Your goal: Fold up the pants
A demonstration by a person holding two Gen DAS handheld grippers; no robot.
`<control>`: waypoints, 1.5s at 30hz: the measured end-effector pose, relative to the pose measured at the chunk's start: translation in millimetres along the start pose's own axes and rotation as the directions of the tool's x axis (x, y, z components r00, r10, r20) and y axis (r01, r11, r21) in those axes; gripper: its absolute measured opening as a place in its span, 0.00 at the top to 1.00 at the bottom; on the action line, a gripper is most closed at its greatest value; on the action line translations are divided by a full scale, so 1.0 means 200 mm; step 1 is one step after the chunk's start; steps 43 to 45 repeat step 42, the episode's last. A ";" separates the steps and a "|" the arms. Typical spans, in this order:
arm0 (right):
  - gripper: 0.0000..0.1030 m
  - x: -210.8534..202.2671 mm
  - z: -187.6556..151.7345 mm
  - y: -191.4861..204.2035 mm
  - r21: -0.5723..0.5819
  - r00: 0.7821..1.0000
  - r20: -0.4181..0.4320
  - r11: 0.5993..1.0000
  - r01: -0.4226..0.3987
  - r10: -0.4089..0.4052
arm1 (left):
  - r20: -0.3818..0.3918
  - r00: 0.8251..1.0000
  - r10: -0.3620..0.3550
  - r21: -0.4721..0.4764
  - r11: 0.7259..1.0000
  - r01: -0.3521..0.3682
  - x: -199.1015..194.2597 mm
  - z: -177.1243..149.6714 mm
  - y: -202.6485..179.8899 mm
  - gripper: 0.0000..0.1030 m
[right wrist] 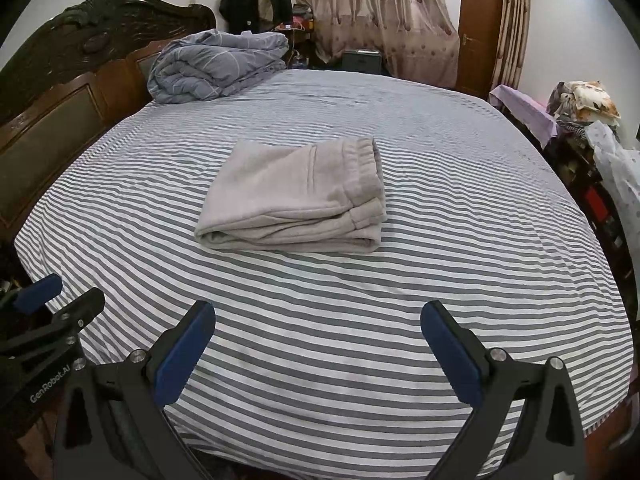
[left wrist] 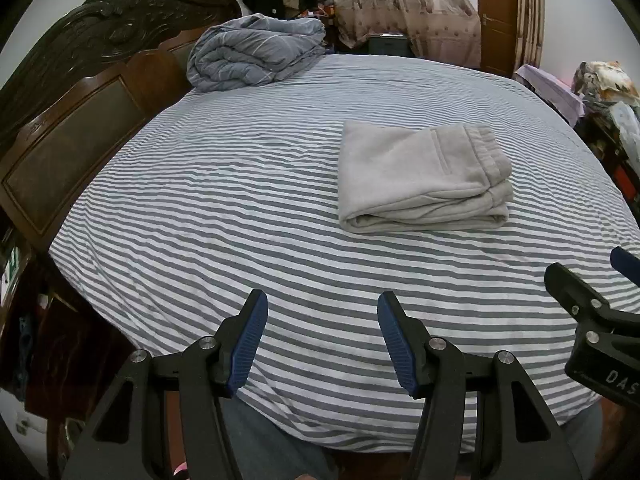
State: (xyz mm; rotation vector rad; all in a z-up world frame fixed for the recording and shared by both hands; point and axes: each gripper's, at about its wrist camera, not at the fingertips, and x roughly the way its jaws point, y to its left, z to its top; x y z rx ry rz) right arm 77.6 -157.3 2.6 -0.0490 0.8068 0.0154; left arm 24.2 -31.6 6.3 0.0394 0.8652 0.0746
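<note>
Grey pants (right wrist: 294, 196), folded into a compact stack with the waistband to the right, lie near the middle of a bed with a striped sheet (right wrist: 440, 280). The left gripper (left wrist: 322, 310) and right gripper (right wrist: 318, 320) hover above the near edge of the bed, well apart from the pants, jaws spread, nothing between them. A bundled grey-blue quilt (left wrist: 256, 54) rests beside the carved wooden headboard (left wrist: 80, 92).
</note>
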 end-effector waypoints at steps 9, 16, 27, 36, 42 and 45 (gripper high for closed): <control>0.01 0.01 -0.02 0.01 0.002 1.000 -0.009 1.000 -0.004 0.004 | 0.006 1.000 -0.008 -0.003 1.000 0.008 0.00 0.00 0.00 0.43; 0.01 0.01 -0.01 0.01 0.006 1.000 -0.013 1.000 -0.013 0.013 | 0.006 1.000 -0.003 0.003 1.000 0.003 -0.01 -0.01 -0.01 0.44; 0.01 0.02 -0.01 0.00 0.006 1.000 -0.019 1.000 -0.013 0.013 | 0.005 1.000 -0.011 0.010 1.000 0.011 -0.01 -0.02 -0.02 0.43; 0.01 0.03 0.00 -0.01 0.012 1.000 -0.022 1.000 -0.019 0.019 | 0.001 1.000 -0.010 0.023 1.000 0.010 0.01 -0.02 -0.03 0.43; 0.01 0.03 -0.01 -0.01 0.022 1.000 -0.026 1.000 -0.017 0.018 | 0.001 1.000 -0.011 0.026 1.000 0.011 0.01 -0.02 -0.03 0.44; 0.01 0.03 -0.01 -0.01 0.022 1.000 -0.026 1.000 -0.017 0.018 | 0.001 1.000 -0.011 0.026 1.000 0.011 0.01 -0.02 -0.03 0.44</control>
